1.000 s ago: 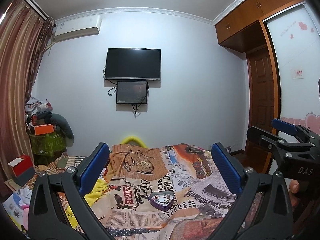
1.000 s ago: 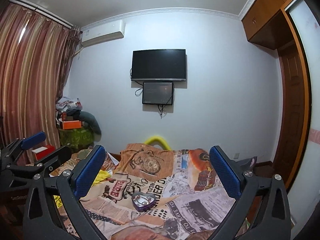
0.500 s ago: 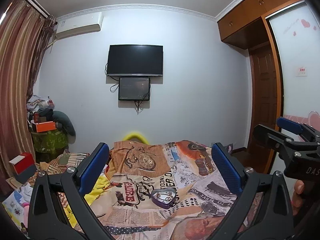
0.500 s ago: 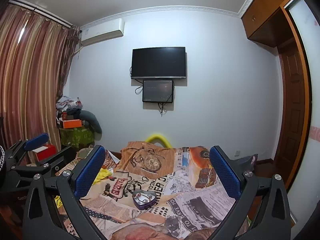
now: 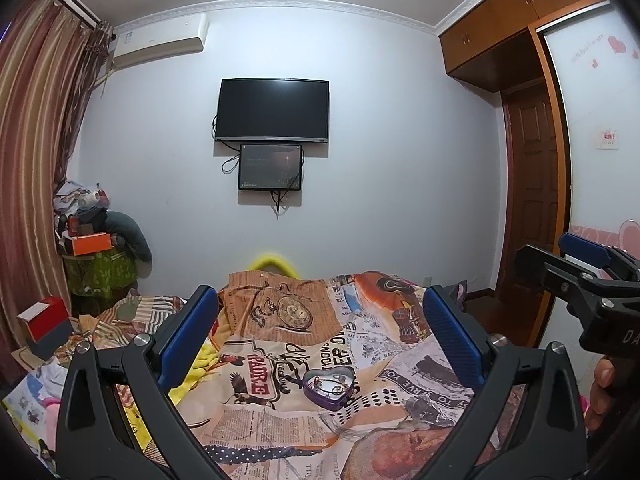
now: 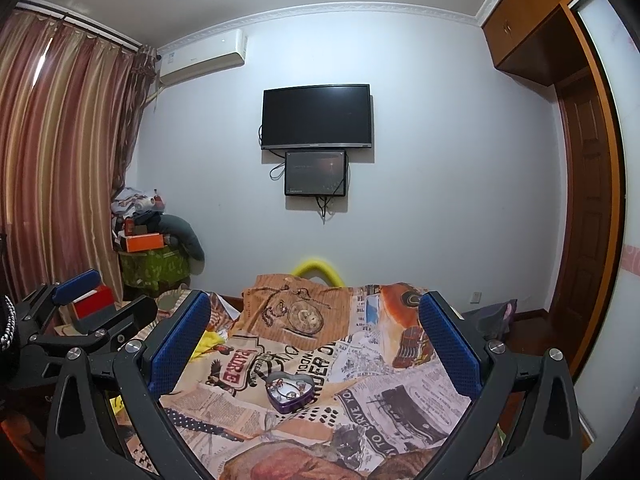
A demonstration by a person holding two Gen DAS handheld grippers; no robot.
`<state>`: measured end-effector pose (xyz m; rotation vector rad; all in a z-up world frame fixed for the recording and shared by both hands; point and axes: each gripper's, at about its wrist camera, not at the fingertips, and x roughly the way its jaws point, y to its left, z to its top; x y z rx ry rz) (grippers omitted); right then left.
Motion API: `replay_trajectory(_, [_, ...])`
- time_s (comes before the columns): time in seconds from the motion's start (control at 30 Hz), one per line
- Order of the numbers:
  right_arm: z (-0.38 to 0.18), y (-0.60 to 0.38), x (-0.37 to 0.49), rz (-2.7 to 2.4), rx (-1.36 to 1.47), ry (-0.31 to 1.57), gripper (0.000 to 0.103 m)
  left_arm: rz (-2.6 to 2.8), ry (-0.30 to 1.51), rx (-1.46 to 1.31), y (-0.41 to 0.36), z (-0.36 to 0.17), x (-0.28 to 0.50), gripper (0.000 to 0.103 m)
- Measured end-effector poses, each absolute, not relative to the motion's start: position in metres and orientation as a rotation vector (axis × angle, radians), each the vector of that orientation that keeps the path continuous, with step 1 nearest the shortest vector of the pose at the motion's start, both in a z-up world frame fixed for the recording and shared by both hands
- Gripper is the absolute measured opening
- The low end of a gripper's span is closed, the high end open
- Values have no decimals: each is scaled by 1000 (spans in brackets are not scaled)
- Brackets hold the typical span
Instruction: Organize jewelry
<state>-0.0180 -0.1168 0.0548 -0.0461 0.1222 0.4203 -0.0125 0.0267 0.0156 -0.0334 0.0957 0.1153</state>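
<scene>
Purple heart tin (image 5: 329,389) sits mid-bed on soft blanket (image 5: 280,424), well ahead of you. Left gripper (image 5: 320,334) and right gripper (image 6: 316,334) both spread, empty. Jewelry inside (image 6: 289,388) light, snaggy; pinch tin's rim.

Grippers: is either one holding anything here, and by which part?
Nothing is held. The left gripper and right gripper are both open, above the heart-shaped tin on the bed.
</scene>
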Motion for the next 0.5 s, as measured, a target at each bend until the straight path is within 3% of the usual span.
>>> replay_trajectory(0.5, [51,-115,-13,424,-35,158,103,120,107,-53,37,13,-7,103])
